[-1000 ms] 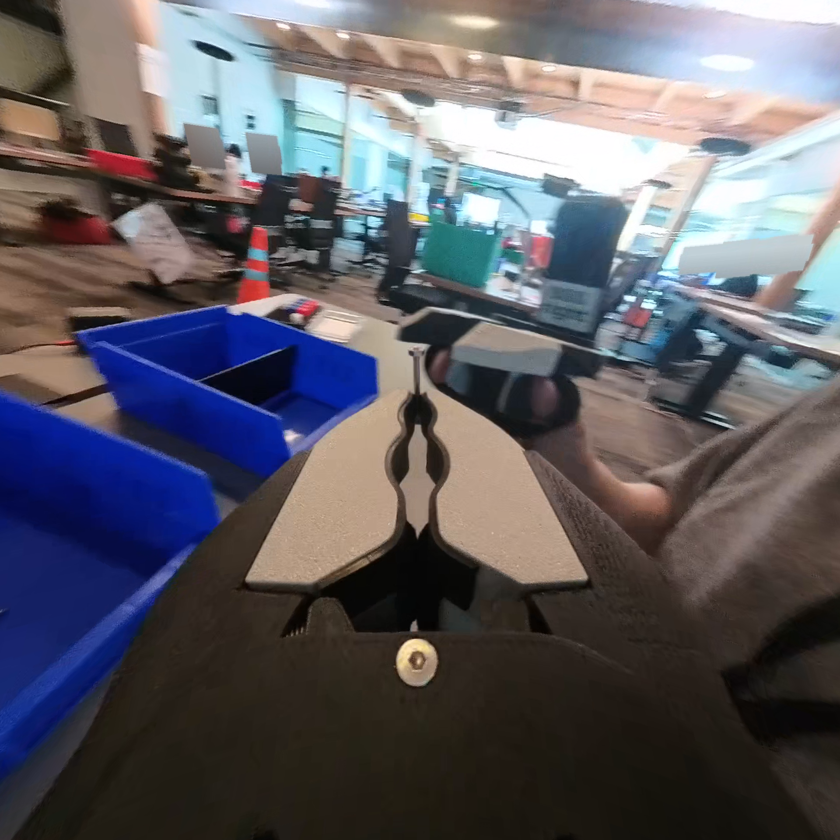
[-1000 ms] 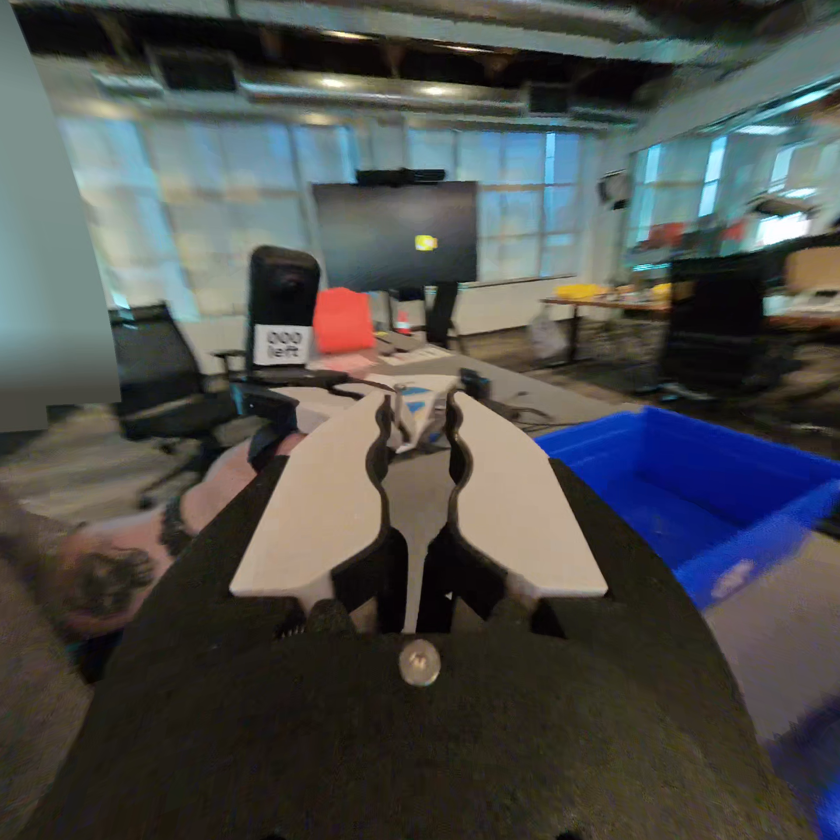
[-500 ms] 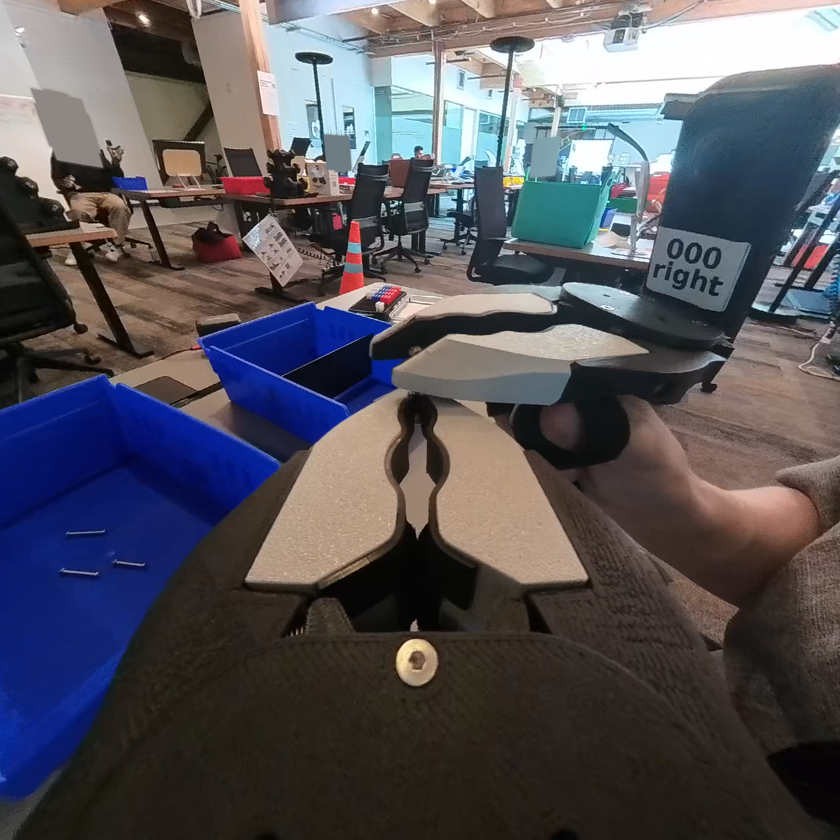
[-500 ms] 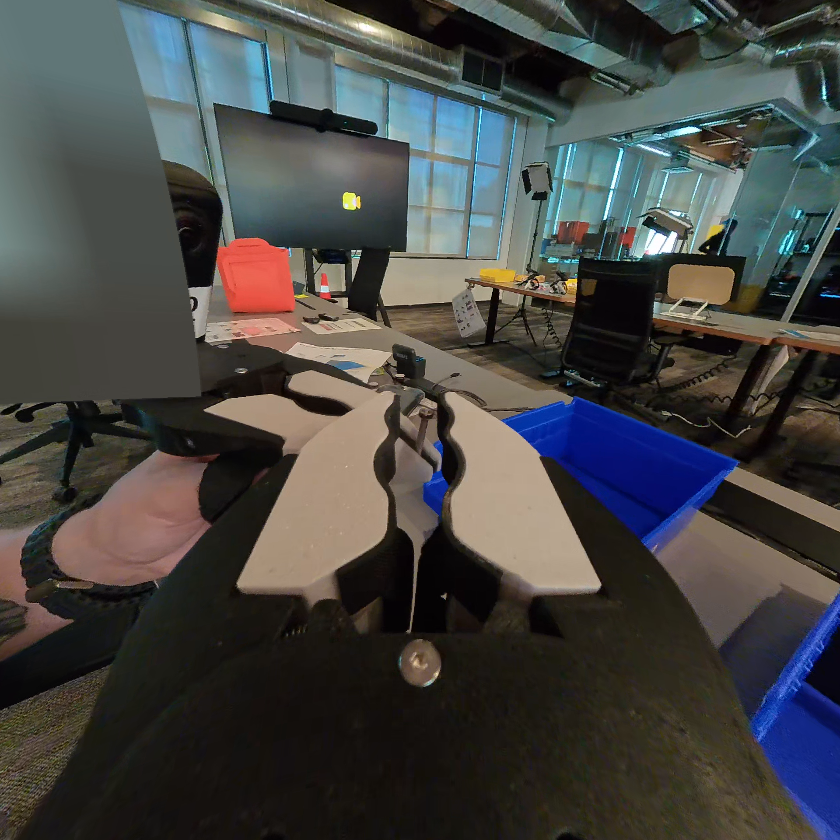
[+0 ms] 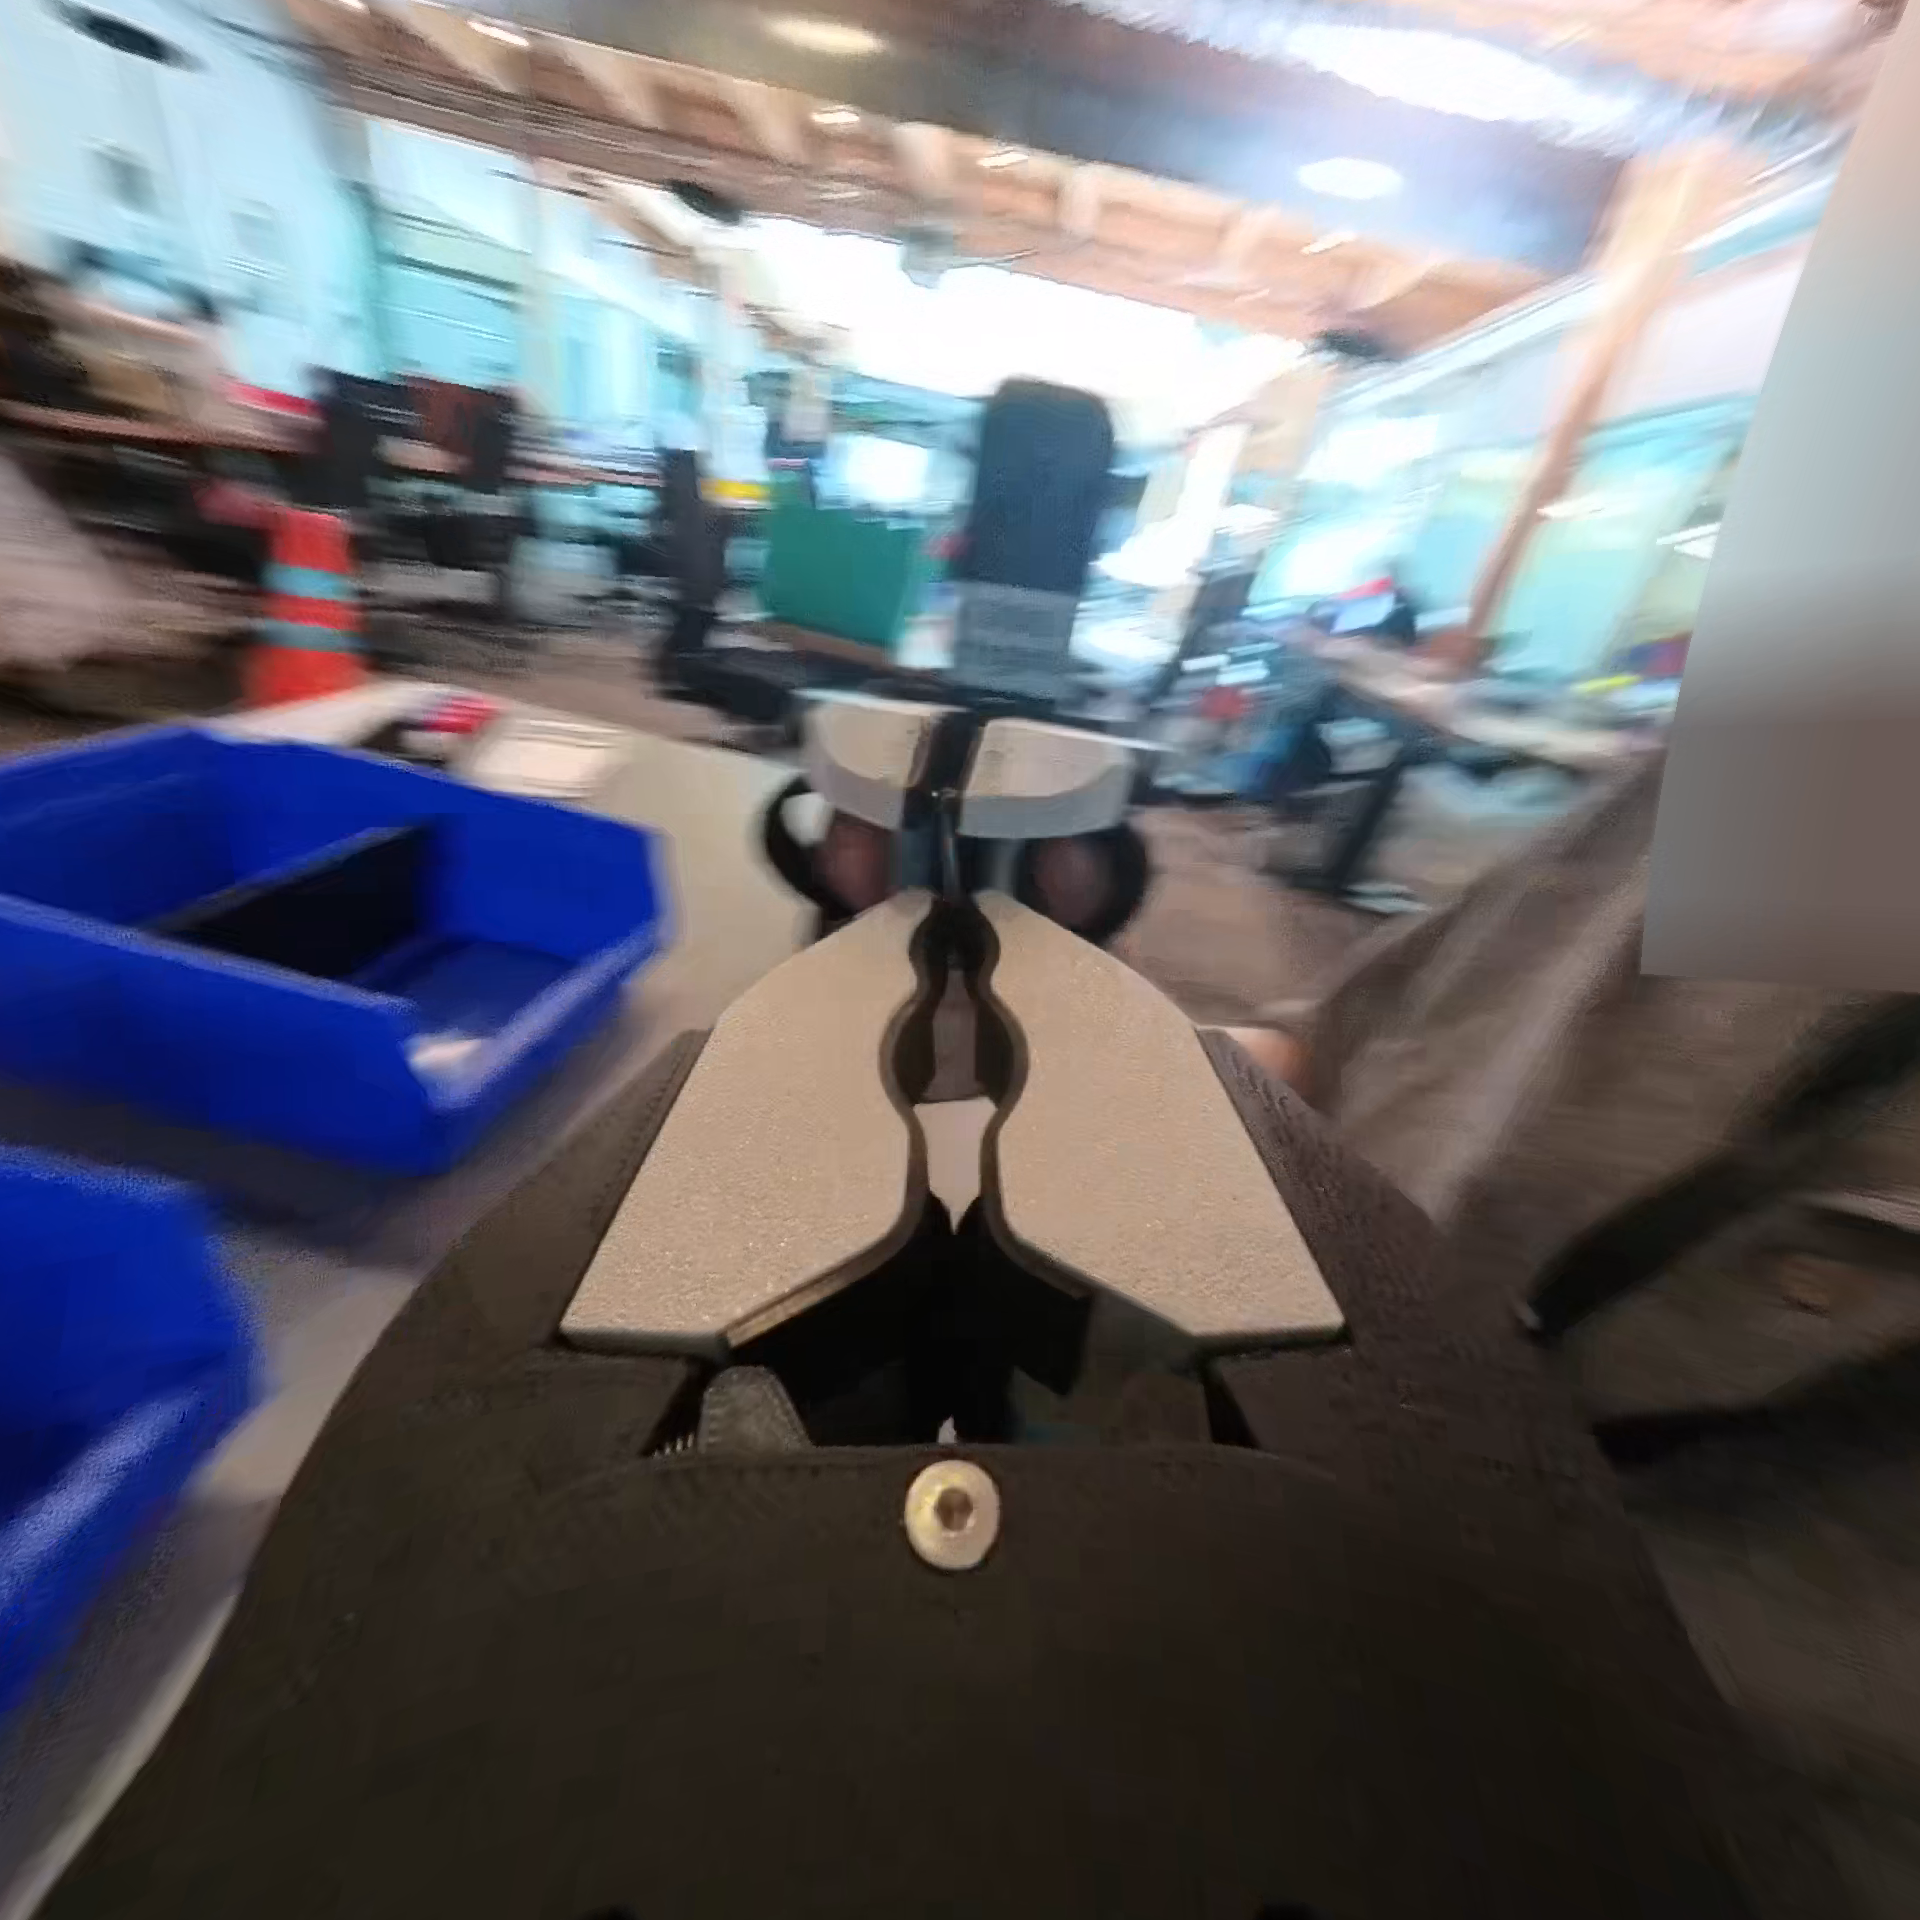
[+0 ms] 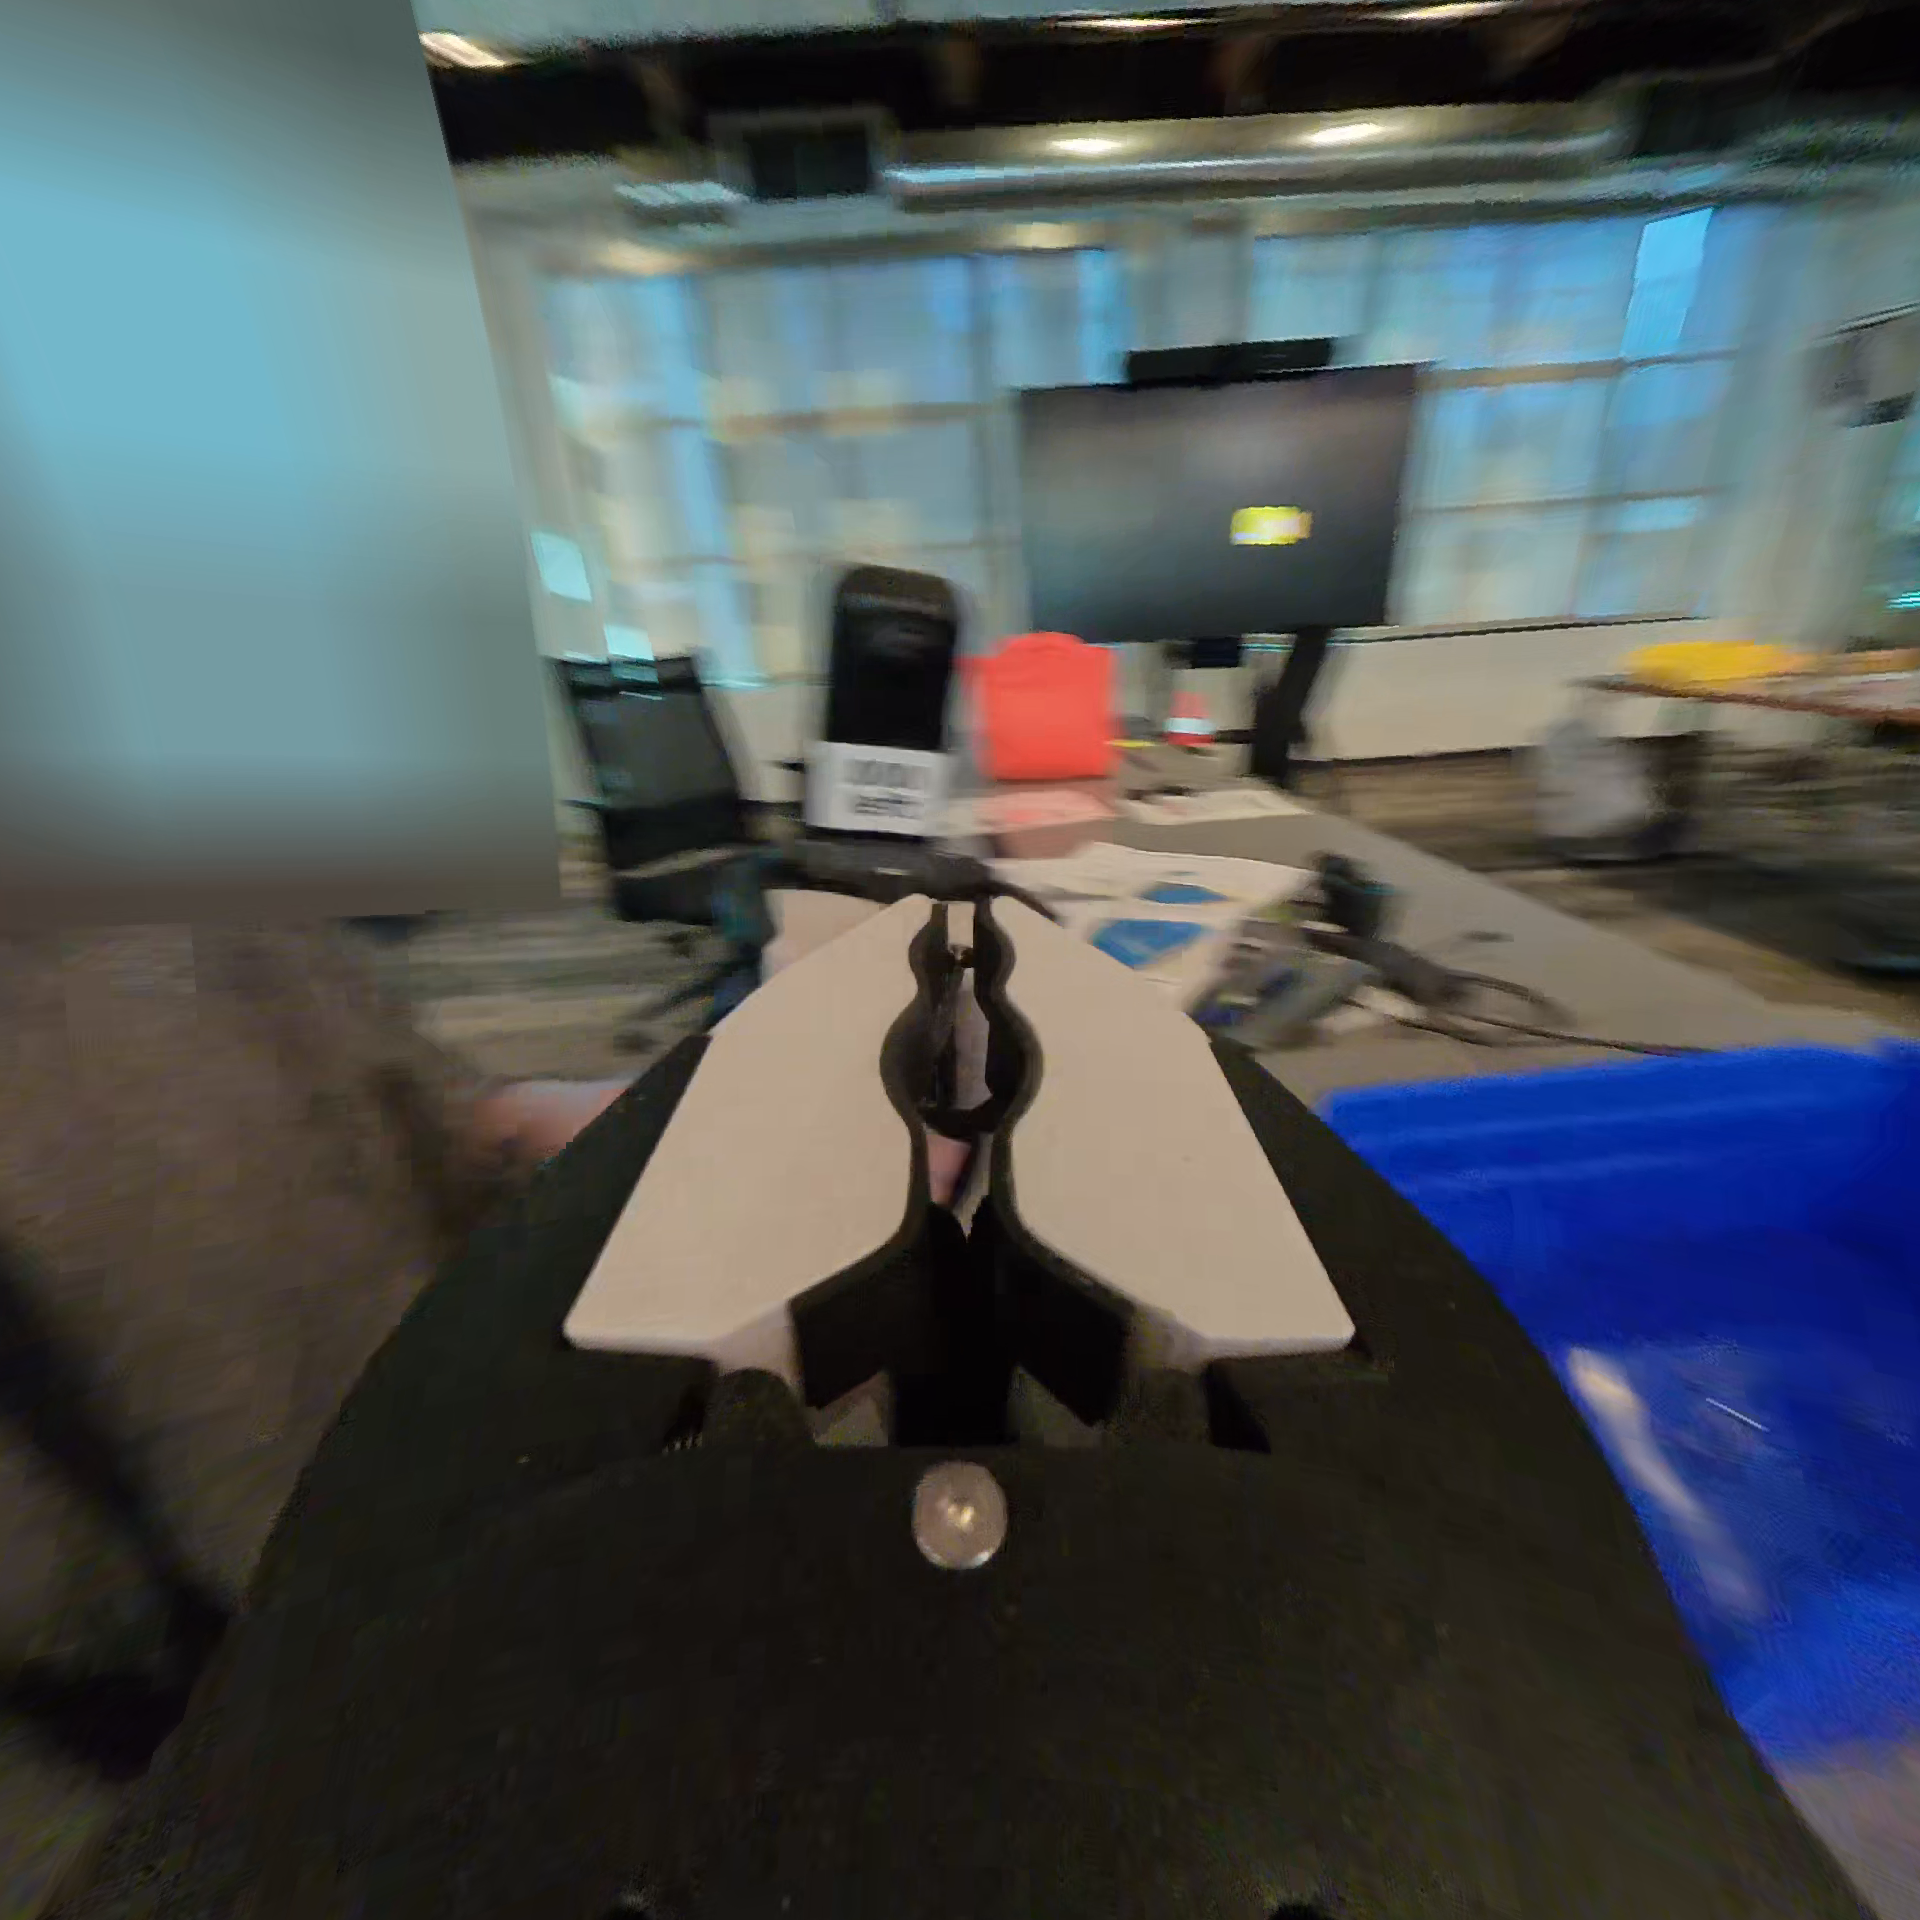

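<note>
My left gripper has its jaws closed, with a thin dark nail sticking forward from the tips. My right gripper faces it tip to tip, just beyond, and the nail reaches into its jaws. In the right wrist view my right gripper is closed around the same nail, which lies along the gap between its fingers. The left gripper shows dark right past the tips. Both views are blurred by motion.
A blue bin with a divider stands left of the grippers and a second blue bin is nearer at the left edge. In the right wrist view a blue bin is at the right. A grey sleeve is at the right. Both grippers' tips are close together, under 4 cm apart.
The two grippers have turned from crossing over each other to facing tip to tip. The right gripper's jaws have narrowed around the nail that the left gripper held.
</note>
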Tool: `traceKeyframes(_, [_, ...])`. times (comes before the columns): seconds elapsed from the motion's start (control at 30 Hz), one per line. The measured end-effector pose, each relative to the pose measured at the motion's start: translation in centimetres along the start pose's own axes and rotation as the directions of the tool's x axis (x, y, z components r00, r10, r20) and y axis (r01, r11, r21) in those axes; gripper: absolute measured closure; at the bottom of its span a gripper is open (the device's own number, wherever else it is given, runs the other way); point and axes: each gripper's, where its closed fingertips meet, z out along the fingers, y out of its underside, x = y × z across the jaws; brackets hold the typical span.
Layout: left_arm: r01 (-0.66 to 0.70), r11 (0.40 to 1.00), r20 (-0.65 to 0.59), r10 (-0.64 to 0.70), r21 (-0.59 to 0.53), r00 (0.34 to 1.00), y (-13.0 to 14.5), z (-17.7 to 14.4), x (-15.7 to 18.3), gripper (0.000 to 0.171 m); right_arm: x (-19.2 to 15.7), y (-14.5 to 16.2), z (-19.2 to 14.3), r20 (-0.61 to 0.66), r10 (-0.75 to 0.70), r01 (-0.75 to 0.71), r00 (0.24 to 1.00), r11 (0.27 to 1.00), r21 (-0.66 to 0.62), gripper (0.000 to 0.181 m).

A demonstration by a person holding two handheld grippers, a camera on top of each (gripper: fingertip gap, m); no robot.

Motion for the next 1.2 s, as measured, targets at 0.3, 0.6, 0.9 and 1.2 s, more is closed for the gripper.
traceKeyframes(0.3, [0.277,0.950,-0.637,-0.302,-0.142,0.709,1.8,-0.2,7.0,0.169,-7.7,0.6,-1.8,0.827,0.213,-0.217,0.520,0.969,-0.114,0.177])
traceKeyframes(0.6, [0.172,0.983,-0.487,-0.180,-0.061,0.854,0.9,0.0,5.5,0.170,-4.0,-0.5,-0.1,0.597,0.197,-0.244,0.778,0.970,-0.002,0.109])
traceKeyframes(0.9, [0.010,1.000,0.188,-0.010,-0.001,0.982,0.2,-0.1,-2.7,0.169,3.2,-1.3,-3.2,-0.239,0.018,0.017,0.971,0.990,0.143,0.125])
traceKeyframes(1.2, [-0.172,0.975,0.498,0.219,-0.140,0.839,1.3,-0.2,-5.1,0.169,3.5,1.2,-0.9,-0.519,-0.223,0.189,0.825,0.975,-0.119,0.154])
